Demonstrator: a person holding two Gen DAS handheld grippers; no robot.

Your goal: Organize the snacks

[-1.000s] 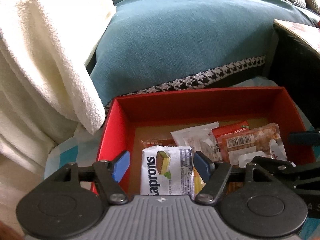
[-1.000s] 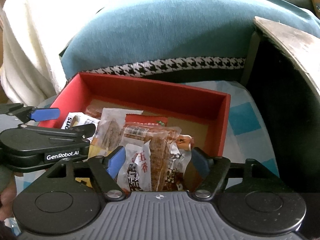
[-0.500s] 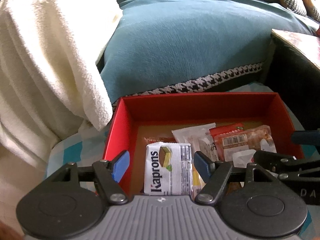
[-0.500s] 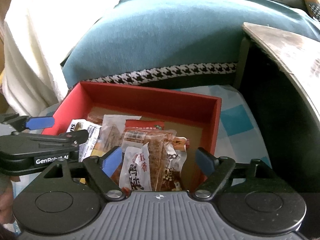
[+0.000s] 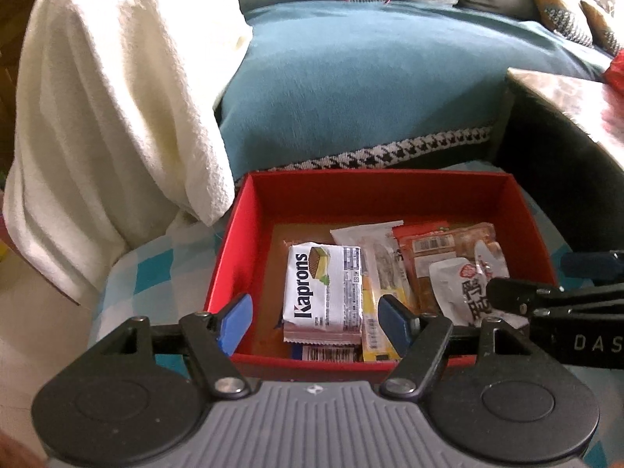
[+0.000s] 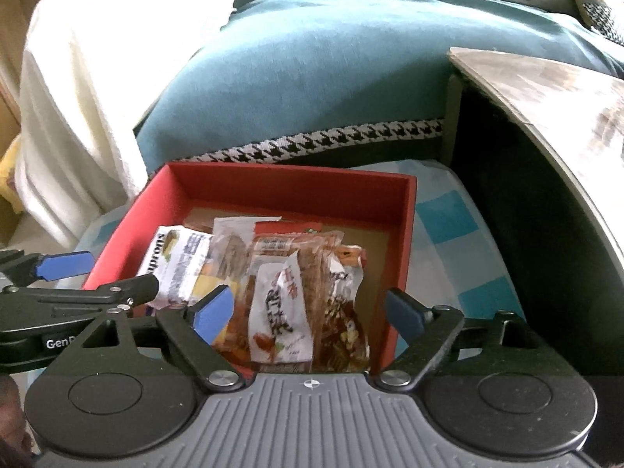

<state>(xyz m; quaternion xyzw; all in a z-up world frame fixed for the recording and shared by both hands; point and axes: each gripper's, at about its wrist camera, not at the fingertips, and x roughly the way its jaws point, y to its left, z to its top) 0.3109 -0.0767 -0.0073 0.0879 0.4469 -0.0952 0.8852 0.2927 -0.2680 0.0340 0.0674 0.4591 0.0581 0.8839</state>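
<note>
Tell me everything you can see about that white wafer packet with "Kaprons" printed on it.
The wafer packet is a white, crinkly plastic wrapper with bold black "Kaprons" lettering, a picture of a layered wafer and a panel of small print. It looks sealed and full. It lies flat, face up, in the left part of the red box, resting on other packets, with a yellow packet touching its right edge. Neither gripper holds it; the left gripper hovers open near it.

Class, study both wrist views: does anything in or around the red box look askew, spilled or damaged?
Nothing is spilled or torn. The snack packets lie overlapping at mixed angles inside the red box, crowded to one side; the Kaprons wafer pack lies flat on others.
</note>
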